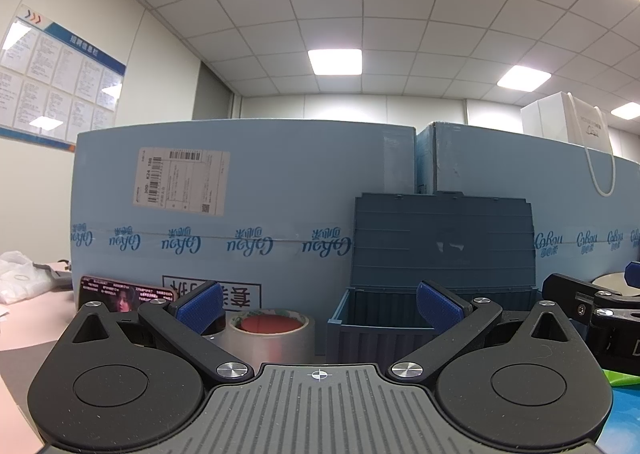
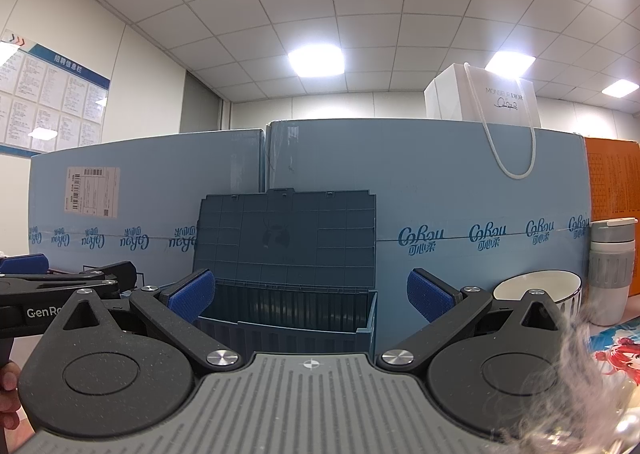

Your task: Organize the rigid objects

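Left claw (image 1: 318, 306) spread wide, gripping nothing, tape roll (image 1: 269, 332) just left of open blue bin (image 1: 400, 328), right claw (image 2: 311, 294) likewise wide, unloaded, facing bin, white bowl (image 2: 538, 288) right of it.

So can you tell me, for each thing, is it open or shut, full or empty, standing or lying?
left gripper: open, holding nothing
right gripper: open, holding nothing
storage box: lid up, inside mostly hidden
tape roll: lying flat
bowl: upright, contents hidden
tumbler: standing, lid on
phone: screen lit
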`<state>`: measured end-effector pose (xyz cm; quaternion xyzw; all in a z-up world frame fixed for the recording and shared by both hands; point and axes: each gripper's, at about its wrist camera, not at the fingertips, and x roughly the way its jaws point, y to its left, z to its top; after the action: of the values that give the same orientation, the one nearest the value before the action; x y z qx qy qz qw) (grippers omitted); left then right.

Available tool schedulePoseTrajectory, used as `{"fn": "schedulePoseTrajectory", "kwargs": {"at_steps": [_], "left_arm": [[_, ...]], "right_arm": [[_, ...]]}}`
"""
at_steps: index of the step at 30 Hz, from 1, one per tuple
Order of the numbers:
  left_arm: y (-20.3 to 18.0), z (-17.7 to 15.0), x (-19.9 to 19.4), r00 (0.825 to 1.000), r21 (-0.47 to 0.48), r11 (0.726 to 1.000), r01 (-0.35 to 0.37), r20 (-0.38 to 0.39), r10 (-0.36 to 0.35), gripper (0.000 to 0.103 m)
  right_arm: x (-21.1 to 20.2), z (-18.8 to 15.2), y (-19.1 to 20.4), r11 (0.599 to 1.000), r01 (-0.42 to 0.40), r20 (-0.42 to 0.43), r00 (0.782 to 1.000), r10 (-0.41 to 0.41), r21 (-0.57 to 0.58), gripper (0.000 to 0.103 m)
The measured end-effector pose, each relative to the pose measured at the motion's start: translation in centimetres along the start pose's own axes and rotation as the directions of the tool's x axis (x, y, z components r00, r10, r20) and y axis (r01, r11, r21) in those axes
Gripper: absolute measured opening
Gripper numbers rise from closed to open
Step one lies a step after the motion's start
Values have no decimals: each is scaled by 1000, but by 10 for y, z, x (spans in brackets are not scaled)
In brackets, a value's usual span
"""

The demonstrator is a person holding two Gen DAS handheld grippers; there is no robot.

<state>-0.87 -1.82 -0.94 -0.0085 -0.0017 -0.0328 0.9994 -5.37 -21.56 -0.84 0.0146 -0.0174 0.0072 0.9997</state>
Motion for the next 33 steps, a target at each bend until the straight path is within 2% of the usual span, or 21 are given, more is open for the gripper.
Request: {"fn": "schedulePoseTrajectory", "kwargs": {"at_steps": [6, 14, 33], "left_arm": [[3, 0, 0, 1000, -18, 1000, -3, 5, 3, 103], [4, 1, -7, 998, -27, 1000, 2, 63, 0, 103], [1, 1, -8, 998, -4, 1000, 0, 68, 1, 103]], "right_arm": [[3, -1, 1, 1000, 3, -16, 1000, -3, -4, 103], [7, -1, 1, 1000, 4, -34, 999, -4, -7, 103], [6, -1, 2, 1000, -2, -32, 999, 2, -8, 103]]}}
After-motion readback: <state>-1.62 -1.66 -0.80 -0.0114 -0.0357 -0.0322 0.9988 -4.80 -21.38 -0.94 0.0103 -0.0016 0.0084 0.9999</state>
